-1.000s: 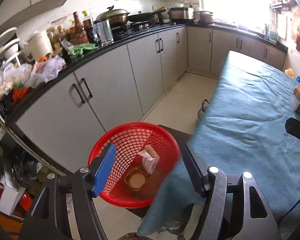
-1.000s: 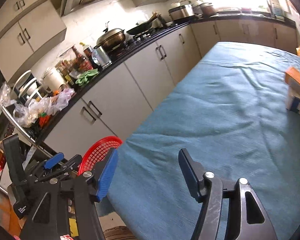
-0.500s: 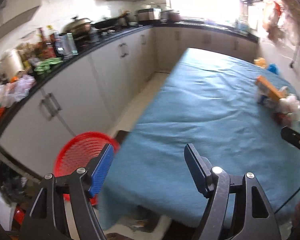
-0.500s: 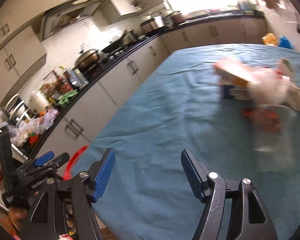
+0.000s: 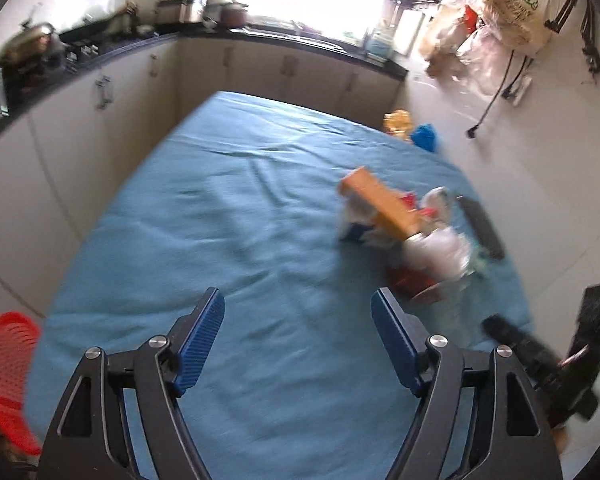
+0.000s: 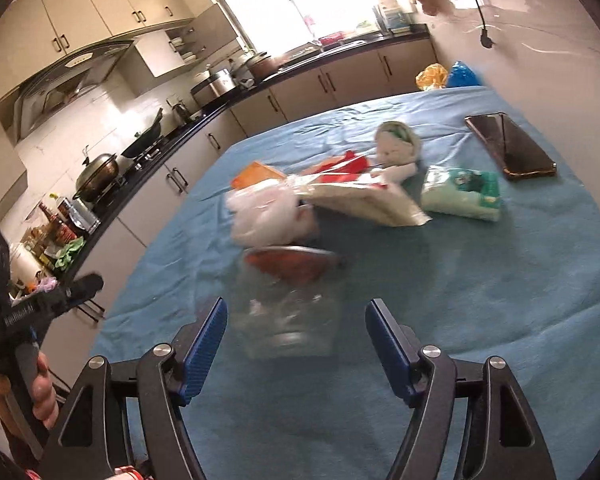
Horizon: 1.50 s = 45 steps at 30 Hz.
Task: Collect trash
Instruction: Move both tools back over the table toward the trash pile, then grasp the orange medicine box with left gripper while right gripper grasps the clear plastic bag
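Looking through the left wrist view first: the left tongs [image 5: 298,340] are empty, jaws spreading wider, over bare blue cloth on the worktop [image 5: 220,208]. The trash pile [image 5: 404,236] is up and right of them, mid-right of frame, well apart. It's blurry, but an orange box [image 5: 380,202] runs diagonally from upper left to lower right. The red basket [image 5: 8,372] peeks in at the lower left edge.

Right wrist view: the right tongs [image 6: 296,344] are also opening, nothing pinched. A clear jar [image 6: 288,312] sits dead centre just ahead of the tips, lined up with the gap, apparently on its side with its red-rimmed mouth away from the camera. More wrappers lie behind it, and a phone [image 6: 508,146] at upper right. I'd say the right hand is far closer, so the jar looks like its grab.
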Available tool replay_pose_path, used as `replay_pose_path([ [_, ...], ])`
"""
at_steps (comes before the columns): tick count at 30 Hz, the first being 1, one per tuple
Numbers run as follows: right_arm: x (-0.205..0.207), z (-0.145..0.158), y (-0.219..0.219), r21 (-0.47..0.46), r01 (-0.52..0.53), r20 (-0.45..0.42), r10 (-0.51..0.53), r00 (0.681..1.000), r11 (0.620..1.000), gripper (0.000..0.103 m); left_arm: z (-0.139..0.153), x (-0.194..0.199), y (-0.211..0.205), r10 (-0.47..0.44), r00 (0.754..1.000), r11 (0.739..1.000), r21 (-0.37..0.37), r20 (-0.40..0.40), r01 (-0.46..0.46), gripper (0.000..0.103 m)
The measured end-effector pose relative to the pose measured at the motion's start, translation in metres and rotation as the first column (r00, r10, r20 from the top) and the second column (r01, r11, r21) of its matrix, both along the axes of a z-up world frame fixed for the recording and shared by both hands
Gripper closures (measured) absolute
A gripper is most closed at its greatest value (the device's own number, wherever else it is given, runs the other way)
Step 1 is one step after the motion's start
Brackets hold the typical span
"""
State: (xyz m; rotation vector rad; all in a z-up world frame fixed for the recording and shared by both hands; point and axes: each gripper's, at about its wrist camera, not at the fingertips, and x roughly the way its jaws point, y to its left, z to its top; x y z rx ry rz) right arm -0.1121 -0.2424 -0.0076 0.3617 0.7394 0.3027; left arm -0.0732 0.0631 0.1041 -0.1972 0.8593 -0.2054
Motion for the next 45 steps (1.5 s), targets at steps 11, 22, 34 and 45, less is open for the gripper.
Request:
replay_pose_path([
  [11, 0.038, -0.020, 0.012, 0.024, -0.075, -0.034, 0.076, 0.997, 0.997, 0.025, -0.016, 0.091, -0.053, -0.086, 0.990, 0.991, -0.115, -0.115, 0.073, 0.021],
  [22, 0.049, -0.032, 0.019, 0.052, -0.099, -0.018, 0.101, 0.995, 0.994, 0.023, -0.055, 0.177, -0.089, -0.045, 0.952, 0.974, -0.226, -0.303, -0.026, 0.020],
  [34, 0.044, -0.032, 0.025, 0.036, -0.116, -0.011, 0.116, 0.993, 0.993, 0.023, -0.051, 0.201, -0.147, -0.037, 0.957, 0.997, 0.055, -0.286, 0.055, 0.045],
  [45, 0.032, -0.027, 0.033, -0.008, -0.168, 0.047, 0.168, 0.985, 0.986, 0.074, -0.019, 0.166, -0.121, -0.068, 0.976, 0.998, -0.021, -0.207, 0.065, 0.058],
])
